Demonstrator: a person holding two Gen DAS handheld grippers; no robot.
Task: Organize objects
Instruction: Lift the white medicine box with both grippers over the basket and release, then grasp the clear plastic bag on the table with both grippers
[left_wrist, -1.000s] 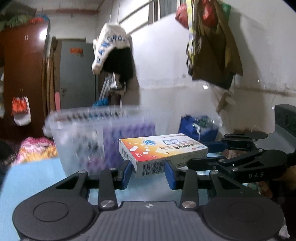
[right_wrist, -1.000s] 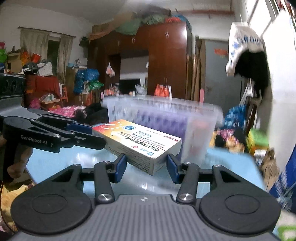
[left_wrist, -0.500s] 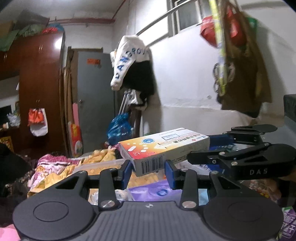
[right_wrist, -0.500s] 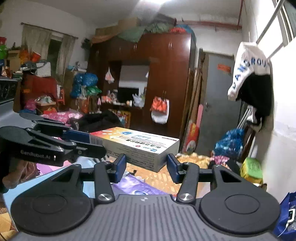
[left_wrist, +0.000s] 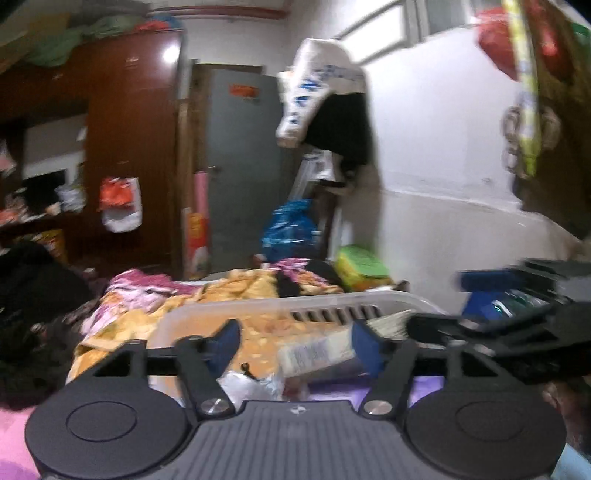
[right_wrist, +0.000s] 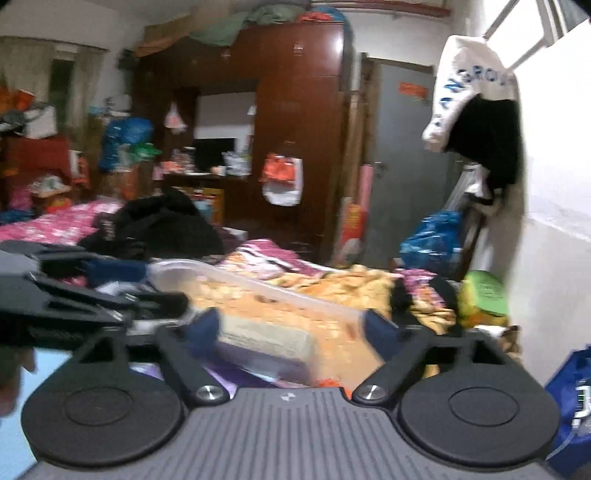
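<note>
1. While both tools hang over the clear plastic bin (left_wrist: 332, 301), the left tool (left_wrist: 295, 341) has its blue pads spread and its jaws are opening; the box (left_wrist: 317, 352) lies between them toward the 3 o'clock pad, blurred, and whether that pad touches it cannot be told.
2. In the right wrist view the right tool (right_wrist: 291, 328) is spread wide, its jaws opening; the same box (right_wrist: 266, 338) sits between the pads, nearer the 9 o'clock one, and the 3 o'clock pad is clear of it.
3. The box sits low inside the bin, tilted, over purple packaging (right_wrist: 236, 363) and a crinkled clear wrapper (left_wrist: 251, 382).
4. The right tool shows at 3 o'clock in the left view (left_wrist: 517, 325); the left tool shows at 9 o'clock in the right view (right_wrist: 74, 299).
5. Beyond the bin, at 12 o'clock, lies a bed covered by an orange and pink floral blanket (left_wrist: 236, 291).
6. Farther off stand a grey door (left_wrist: 240, 155) and a dark brown wardrobe (right_wrist: 295, 110); a white and black garment (right_wrist: 476, 122) hangs on the wall at 1 o'clock.
</note>
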